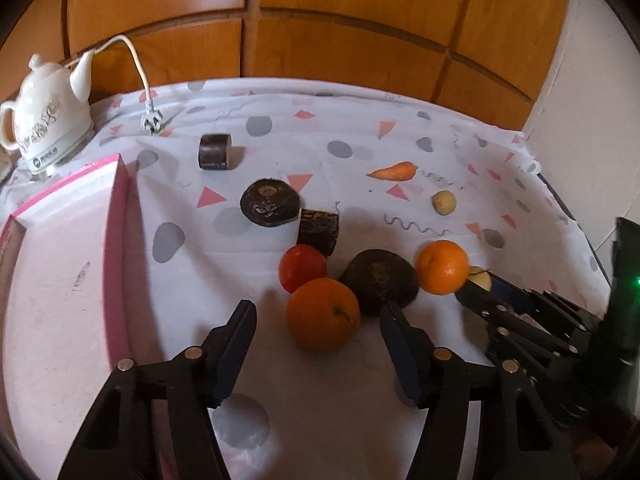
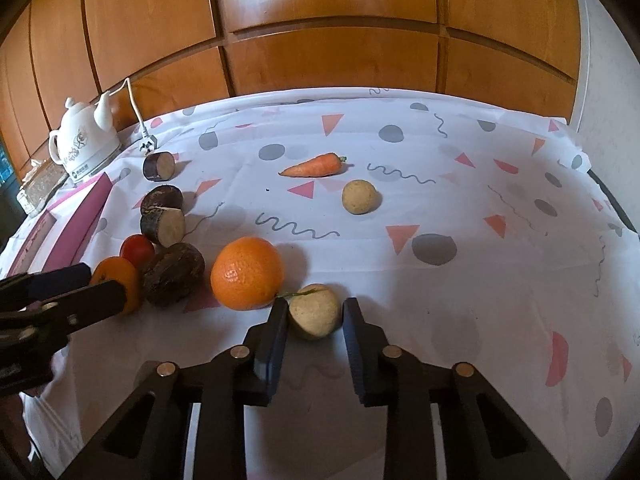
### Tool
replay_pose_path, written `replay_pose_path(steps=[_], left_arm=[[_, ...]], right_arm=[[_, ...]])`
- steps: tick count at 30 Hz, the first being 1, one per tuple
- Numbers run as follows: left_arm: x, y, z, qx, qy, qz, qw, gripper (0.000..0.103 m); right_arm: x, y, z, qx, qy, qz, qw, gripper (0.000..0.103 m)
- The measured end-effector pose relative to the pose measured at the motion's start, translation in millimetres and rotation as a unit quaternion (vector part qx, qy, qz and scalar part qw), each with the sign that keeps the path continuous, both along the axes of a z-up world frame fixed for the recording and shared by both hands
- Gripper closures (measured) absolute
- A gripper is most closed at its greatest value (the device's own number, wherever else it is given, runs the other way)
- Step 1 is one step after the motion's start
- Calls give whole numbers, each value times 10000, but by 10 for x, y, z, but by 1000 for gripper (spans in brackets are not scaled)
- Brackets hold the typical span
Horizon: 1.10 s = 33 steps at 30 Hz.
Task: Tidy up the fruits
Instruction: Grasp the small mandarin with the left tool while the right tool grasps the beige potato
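Observation:
My left gripper [image 1: 318,310] is open, its fingers on either side of an orange [image 1: 323,313] on the patterned cloth. A red tomato [image 1: 302,268] and a dark round fruit [image 1: 381,282] lie just behind it. A second orange [image 1: 442,267] sits further right, also in the right wrist view [image 2: 247,273]. My right gripper [image 2: 315,307] is shut on a pale round fruit with a stem [image 2: 315,311]. The right gripper also shows in the left wrist view [image 1: 480,286]. A carrot [image 2: 314,166] and another pale round fruit [image 2: 360,197] lie further back.
A pink tray [image 1: 60,264] stands at the left. A white kettle [image 1: 48,120] with its cord and plug [image 1: 151,122] is at the back left. Several dark cut pieces [image 1: 216,151] lie mid-table. Wooden panels rise behind the table.

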State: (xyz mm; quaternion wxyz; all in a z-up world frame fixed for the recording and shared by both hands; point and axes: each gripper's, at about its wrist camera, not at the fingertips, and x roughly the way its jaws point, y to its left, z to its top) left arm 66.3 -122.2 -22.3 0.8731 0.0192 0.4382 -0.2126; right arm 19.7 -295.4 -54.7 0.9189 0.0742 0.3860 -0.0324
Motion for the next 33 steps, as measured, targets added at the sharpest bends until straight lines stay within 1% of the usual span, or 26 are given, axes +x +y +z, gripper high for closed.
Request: replay_pose_path(steps=[2, 3, 4, 5, 8, 11, 16, 21, 26, 28, 31, 33], left_arm=[[47, -3, -52, -20, 58, 36, 10000, 40], [62, -4, -72, -19, 78, 25, 10000, 47], [69, -2, -90, -54, 95, 5, 9999, 61], [76, -3, -110, -107, 147, -41, 9998, 64], [52, 1, -118, -140, 77, -95, 9998, 64], [20, 42, -105, -241, 111, -97, 9996, 65], [-93, 111, -81, -282, 101, -112, 9995, 65], [-219, 176, -25, -251, -22, -94, 9996, 64], [-311, 255, 79, -316, -161, -53, 9994, 65], [-328, 302, 136, -403, -204, -27, 9990, 65], [-348, 390, 220, -434, -300, 97, 9986, 64], [-355, 469, 269, -490, -325, 168, 9981, 64]], right_arm=[[1, -15, -1, 44, -11, 6, 10000, 75], [-1, -23, -4, 72, -20, 7, 10000, 75], [2, -23, -7, 81, -23, 5, 10000, 75], [6, -22, -9, 82, -26, -2, 10000, 76], [9, -11, -10, 52, -22, -13, 10000, 76], [6, -12, -7, 36, -22, 3, 10000, 77], [-62, 32, 5, -91, 11, 108, 9999, 77], [-192, 59, 27, 30, 64, 196, 9998, 77], [-262, 172, 55, 143, 117, 402, 9990, 77], [-288, 244, 78, 230, 116, 563, 9981, 77], [-327, 385, 128, 191, 69, 800, 9966, 77], [-327, 459, 165, 251, 47, 921, 9954, 77]])
